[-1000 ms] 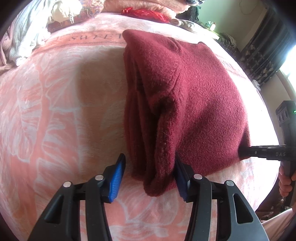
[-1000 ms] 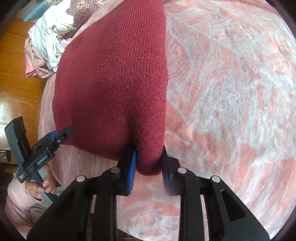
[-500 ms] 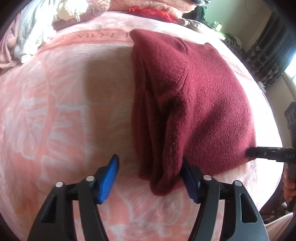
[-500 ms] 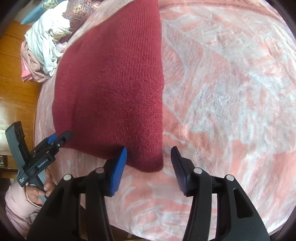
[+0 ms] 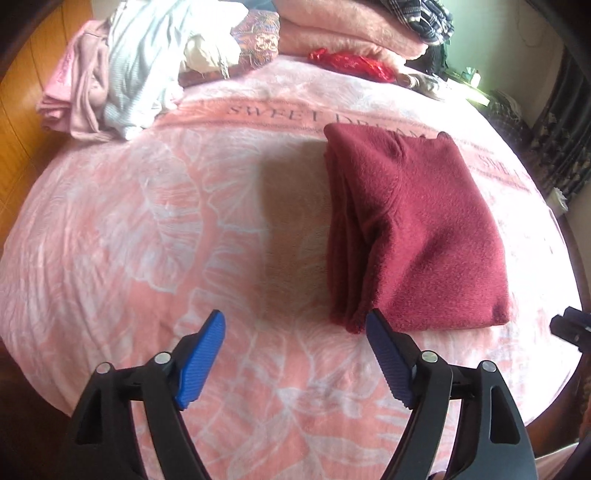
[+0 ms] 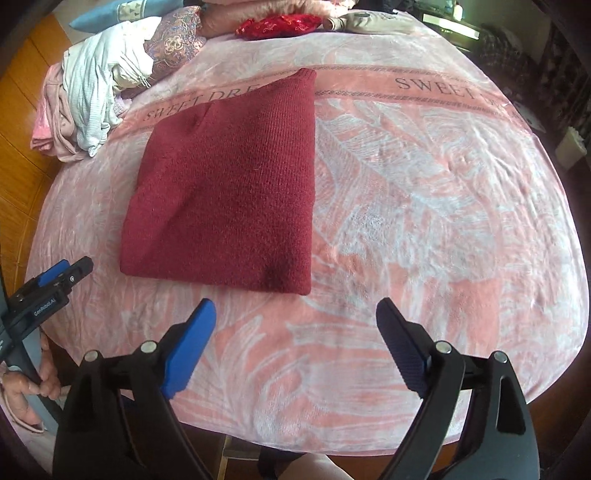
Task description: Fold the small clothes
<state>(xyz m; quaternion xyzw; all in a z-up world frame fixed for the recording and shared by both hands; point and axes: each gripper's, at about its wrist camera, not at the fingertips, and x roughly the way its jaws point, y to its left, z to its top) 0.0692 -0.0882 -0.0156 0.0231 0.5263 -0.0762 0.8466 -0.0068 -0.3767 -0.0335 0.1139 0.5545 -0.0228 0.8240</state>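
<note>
A dark red knitted sweater lies folded into a rectangle on the pink flowered blanket. My left gripper hovers above the blanket by the sweater's near left corner, its jaws opening with nothing between them. My right gripper hangs over the blanket in front of the sweater's near right corner, jaws opening and empty too. The left gripper also shows at the left edge of the right wrist view, held by a hand. A tip of the right gripper's black fingers shows at the right edge of the left wrist view.
A heap of pale and pink clothes lies at the far left of the bed. A patterned cushion, a red pouch and folded pink blankets line the far edge. Wooden floor shows on the left.
Both grippers let go of the sweater's near corners, opened wide and rose away from it. The sweater now lies flat on the blanket.
</note>
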